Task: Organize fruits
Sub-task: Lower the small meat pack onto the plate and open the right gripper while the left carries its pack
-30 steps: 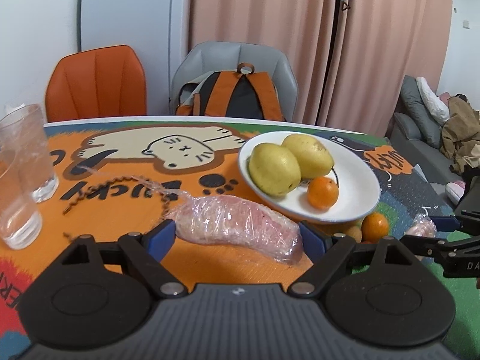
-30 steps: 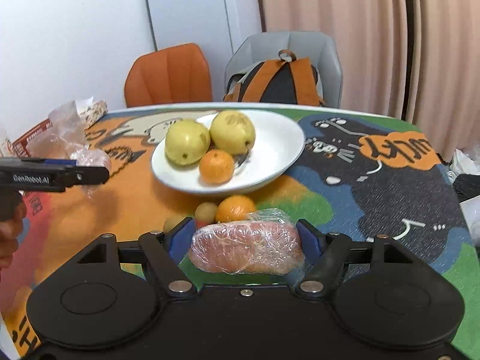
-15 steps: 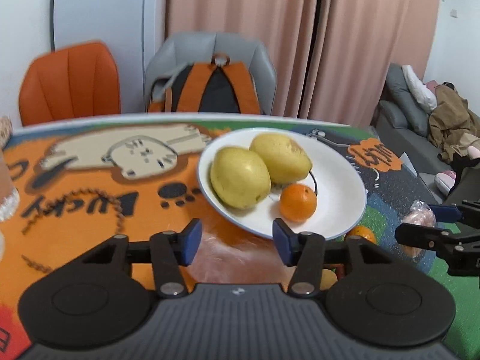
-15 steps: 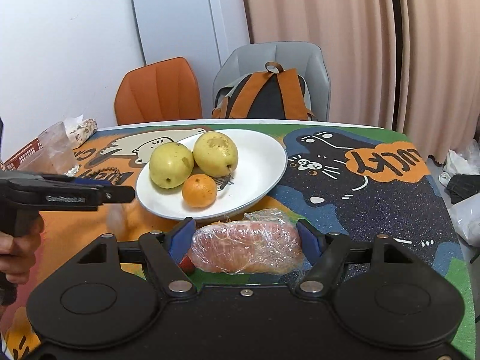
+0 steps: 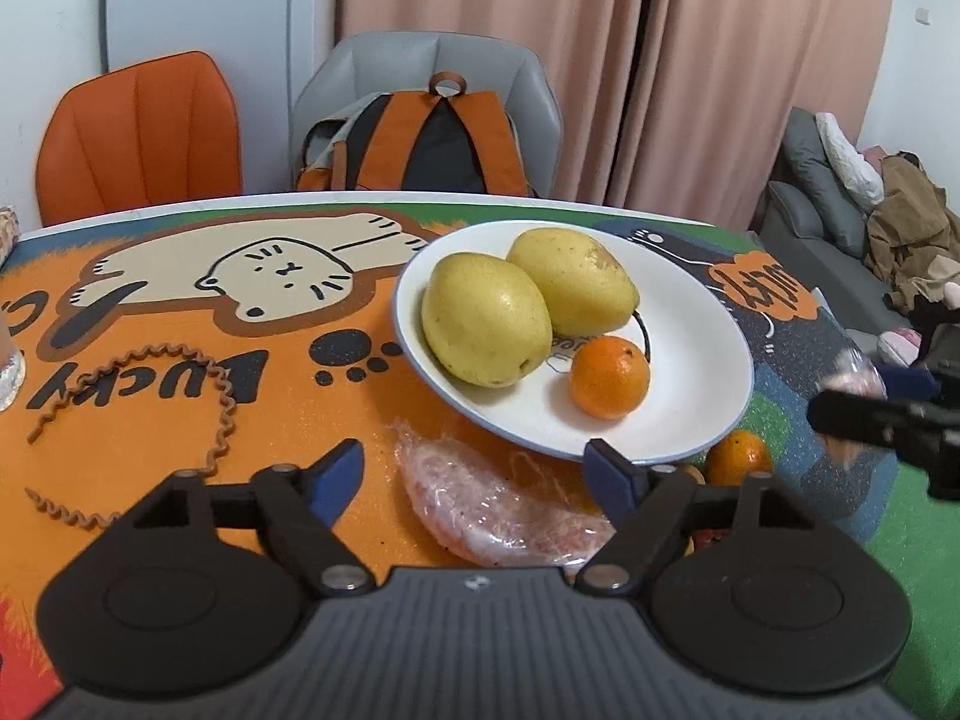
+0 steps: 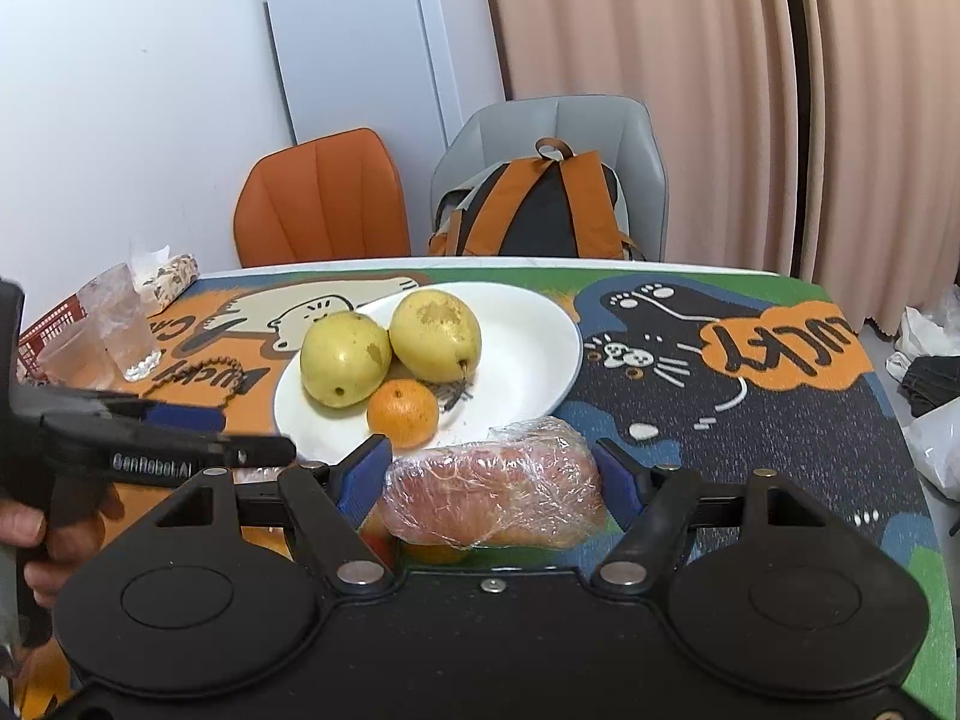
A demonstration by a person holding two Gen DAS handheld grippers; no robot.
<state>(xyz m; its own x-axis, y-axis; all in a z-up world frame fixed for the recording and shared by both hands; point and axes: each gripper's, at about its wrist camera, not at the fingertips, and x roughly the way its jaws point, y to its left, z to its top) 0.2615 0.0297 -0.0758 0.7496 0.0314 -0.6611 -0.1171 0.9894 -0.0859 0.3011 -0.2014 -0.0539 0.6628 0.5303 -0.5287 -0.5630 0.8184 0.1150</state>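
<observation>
The left gripper (image 5: 474, 474) is opening its jaws over a cling-wrapped pink fruit piece (image 5: 501, 501) that lies on the mat just in front of the white plate (image 5: 696, 324); the piece sits between the blue pads but they do not press it. The right gripper (image 6: 492, 477) is clamped on a second wrapped piece (image 6: 495, 489), held above the table by the plate's near rim. On the plate are two yellow pears (image 5: 486, 327) and an orange (image 5: 609, 375); another orange (image 5: 737, 462) rests on the mat beside the rim.

To my eye the step is getting the wrapped pieces onto the plate. The film looks slippery and the flesh soft, so the left jaws would do well to come down square across the middle and close gently. The plate's bare right half looks the safest landing, clear of the round fruit, which could roll if nudged.

Writing: the mat (image 5: 180, 432) reads "Lucky", upside down from here, once by the cat drawing and once in an orange bubble (image 6: 786, 348). The left tool's arm, seen from the right camera, says "GenRobot.AI"
</observation>
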